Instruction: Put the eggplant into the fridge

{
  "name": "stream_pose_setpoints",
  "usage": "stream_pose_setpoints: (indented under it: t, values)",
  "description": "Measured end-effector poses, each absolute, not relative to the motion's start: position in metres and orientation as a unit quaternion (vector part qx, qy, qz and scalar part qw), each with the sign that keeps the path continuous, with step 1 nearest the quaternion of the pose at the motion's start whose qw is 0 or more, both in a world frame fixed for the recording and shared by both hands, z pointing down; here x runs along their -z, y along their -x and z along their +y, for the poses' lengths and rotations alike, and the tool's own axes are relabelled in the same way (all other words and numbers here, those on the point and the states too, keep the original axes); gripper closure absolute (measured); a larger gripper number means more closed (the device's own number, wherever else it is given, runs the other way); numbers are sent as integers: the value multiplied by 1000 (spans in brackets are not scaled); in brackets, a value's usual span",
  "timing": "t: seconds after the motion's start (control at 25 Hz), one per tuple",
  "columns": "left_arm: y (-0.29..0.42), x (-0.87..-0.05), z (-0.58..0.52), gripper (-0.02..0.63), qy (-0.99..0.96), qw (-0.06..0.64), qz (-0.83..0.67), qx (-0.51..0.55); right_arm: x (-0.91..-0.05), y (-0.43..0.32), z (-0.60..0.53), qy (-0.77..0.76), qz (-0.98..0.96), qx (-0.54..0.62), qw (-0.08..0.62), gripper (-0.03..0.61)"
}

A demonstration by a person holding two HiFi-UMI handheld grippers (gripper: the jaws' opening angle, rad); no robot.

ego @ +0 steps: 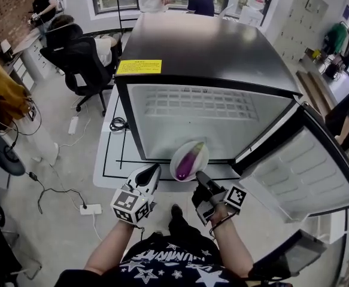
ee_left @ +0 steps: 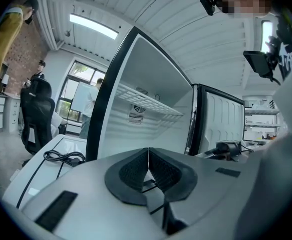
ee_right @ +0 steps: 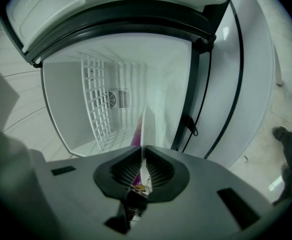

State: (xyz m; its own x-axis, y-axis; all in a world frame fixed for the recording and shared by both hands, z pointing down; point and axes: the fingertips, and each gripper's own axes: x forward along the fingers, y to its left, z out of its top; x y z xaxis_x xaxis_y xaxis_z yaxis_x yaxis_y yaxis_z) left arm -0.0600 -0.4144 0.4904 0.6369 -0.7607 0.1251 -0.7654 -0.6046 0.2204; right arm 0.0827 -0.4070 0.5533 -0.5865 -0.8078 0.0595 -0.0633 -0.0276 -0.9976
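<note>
Two grippers in the head view, we note: the right gripper (ego: 200, 176) holds a white plate (ego: 180, 153) by its rim at the open mouth of the fridge (ego: 210, 46). The eggplant (ego: 188, 160) lies on the plate. The left gripper (ego: 152, 170) hangs just beside it.
Left gripper view: we see its fingers pressed together, nothing between them.
Right gripper view: fingers clamped on the plate's edge, eggplant showing purple beyond, a wire shelf (ee_right: 98, 109) inside the fridge.

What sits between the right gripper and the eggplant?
Only the white plate: the right gripper pinches its rim and the eggplant lies on it, seen in the head view.
</note>
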Motion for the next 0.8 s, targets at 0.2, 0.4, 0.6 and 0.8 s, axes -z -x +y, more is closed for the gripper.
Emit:
stream_pose_setpoints:
  t: [0.2,0.4,0.6,0.8]
  values:
    - [61,-489,-434,604,-890,125,-438,-10,-555,-76,-431,333,638,634,285,555]
    - [57,-491,-453,604,-891,121,-437,-19,-558,-65,-459,324,641,641,271,555]
    - [56,-494,-470,604,-888,124,-443,-22,-561,-62,-484,316,643,646,262,555]
    - [55,-496,-483,604,-886,129,-444,-27,-565,-59,-505,317,643,651,251,555]
